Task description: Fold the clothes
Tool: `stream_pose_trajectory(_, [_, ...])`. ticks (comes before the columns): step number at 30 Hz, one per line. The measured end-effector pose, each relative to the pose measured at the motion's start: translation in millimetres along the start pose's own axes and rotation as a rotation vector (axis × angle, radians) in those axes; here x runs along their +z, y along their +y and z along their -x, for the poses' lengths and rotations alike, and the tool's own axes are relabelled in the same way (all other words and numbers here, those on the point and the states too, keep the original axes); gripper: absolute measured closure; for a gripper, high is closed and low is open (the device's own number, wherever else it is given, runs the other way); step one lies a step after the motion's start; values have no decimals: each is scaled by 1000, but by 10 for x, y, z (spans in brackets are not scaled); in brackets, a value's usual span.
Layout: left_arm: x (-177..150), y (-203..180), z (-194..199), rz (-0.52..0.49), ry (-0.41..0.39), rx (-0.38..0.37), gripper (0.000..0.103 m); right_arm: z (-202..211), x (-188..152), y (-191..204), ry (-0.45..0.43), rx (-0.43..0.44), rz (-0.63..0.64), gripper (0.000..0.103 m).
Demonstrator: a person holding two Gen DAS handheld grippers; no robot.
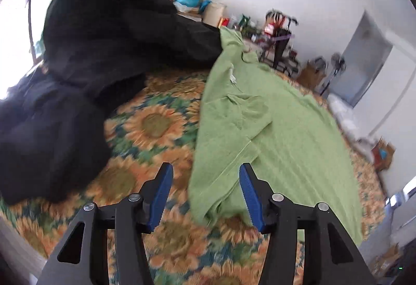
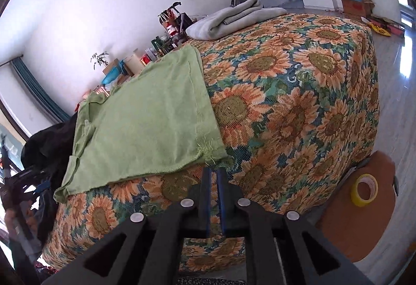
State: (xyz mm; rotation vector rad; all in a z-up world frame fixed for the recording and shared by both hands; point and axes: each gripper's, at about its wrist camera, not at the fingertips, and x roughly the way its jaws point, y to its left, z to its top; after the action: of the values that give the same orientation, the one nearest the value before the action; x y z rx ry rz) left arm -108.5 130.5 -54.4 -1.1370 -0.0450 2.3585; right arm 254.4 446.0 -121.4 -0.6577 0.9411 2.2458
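Observation:
A light green garment lies spread flat on the sunflower bedspread, with a sleeve folded in over its body. My left gripper is open, its blue pads wide apart above the garment's near edge, and nothing is pressed between them. In the right wrist view the same green garment lies to the left, its frayed hem corner just beyond my right gripper. That gripper's blue pads stand barely apart, a thin slit between them, holding nothing.
A heap of black clothes lies on the bed left of the green garment. A folded grey blanket sits at the bed's far end. A yellow tape roll rests on a brown round stool beside the bed. Cluttered shelves line the wall.

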Motion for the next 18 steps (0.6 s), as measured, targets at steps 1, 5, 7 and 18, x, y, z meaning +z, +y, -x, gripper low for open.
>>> stream_pose_trajectory(1, [51,-111,-99,-40,9,15,49,-2,14,9,-1,-1,1,88])
stream_pose_trajectory(5, [130,-514,-561,-236,88,102,49,24,42,31,-7,3,0,83])
stream_pose_trajectory(7, [130,-564,-713,-243,120,109,49,40,46,31,-6,6,-2,75])
stream_pose_trajectory(18, [284,266,-253,128,-38,76,99,-38,66,105,32,27,-5,51])
